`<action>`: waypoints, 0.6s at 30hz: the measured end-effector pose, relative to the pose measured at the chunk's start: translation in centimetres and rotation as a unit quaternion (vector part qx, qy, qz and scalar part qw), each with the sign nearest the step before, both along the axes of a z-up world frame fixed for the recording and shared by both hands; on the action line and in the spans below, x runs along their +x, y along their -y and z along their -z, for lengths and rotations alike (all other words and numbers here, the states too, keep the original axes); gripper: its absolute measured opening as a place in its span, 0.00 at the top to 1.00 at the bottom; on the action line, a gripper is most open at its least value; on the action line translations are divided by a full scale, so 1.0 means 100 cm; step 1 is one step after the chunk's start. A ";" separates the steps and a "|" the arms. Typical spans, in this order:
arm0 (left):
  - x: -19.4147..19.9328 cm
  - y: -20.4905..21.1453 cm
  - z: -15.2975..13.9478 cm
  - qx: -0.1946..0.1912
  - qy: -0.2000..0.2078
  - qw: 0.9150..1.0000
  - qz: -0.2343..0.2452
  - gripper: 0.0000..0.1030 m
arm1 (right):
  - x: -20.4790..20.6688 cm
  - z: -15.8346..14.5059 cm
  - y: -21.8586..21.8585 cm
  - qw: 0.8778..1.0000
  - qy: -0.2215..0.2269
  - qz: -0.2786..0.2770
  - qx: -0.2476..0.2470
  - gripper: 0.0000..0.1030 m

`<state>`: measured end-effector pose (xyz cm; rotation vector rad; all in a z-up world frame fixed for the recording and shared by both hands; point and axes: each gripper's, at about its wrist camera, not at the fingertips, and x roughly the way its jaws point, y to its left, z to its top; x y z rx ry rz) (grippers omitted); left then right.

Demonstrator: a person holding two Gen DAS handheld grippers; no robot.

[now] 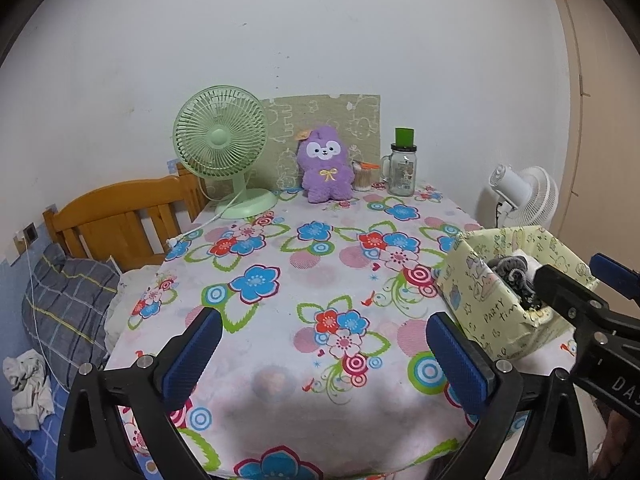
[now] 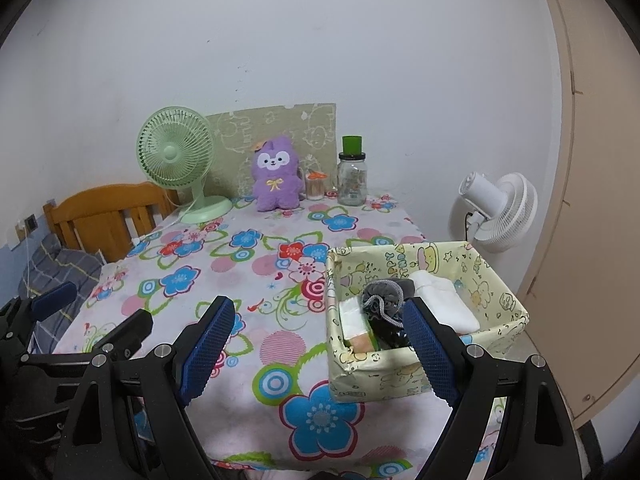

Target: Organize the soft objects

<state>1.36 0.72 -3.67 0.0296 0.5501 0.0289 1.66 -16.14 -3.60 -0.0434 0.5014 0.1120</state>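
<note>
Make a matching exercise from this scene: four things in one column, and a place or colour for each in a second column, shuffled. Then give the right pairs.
Things
1. desk fan
2. plush toy
3. glass jar
4. grey drawstring pouch

Places or colours
A. purple, with a yellow bow
B. inside the patterned box
C. pale green, at the table's far left
D. clear, with a green top

Pairs: 1-C, 2-A, 3-D, 4-B

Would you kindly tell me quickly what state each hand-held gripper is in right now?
Left hand-held gripper: open, holding nothing.
Right hand-held gripper: open, holding nothing.
</note>
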 end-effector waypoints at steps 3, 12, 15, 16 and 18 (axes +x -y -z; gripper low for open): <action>0.006 -0.006 -0.001 -0.012 0.000 1.000 -0.007 0.00 | 0.005 0.001 -0.002 1.000 -0.001 0.002 -0.009 0.15; 0.018 -0.006 -0.005 -0.019 0.007 1.000 -0.007 0.00 | 0.016 -0.002 0.000 1.000 0.002 0.004 0.006 0.14; 0.019 -0.006 -0.008 -0.021 0.015 1.000 -0.008 0.00 | 0.018 -0.003 0.000 1.000 0.006 0.006 0.007 0.15; 0.020 -0.005 -0.008 -0.019 0.016 1.000 -0.008 0.00 | 0.019 -0.003 0.000 1.000 0.007 0.006 0.007 0.14; 0.022 -0.005 -0.009 -0.019 0.018 1.000 -0.009 0.00 | 0.020 -0.003 -0.001 1.000 0.007 0.006 0.007 0.14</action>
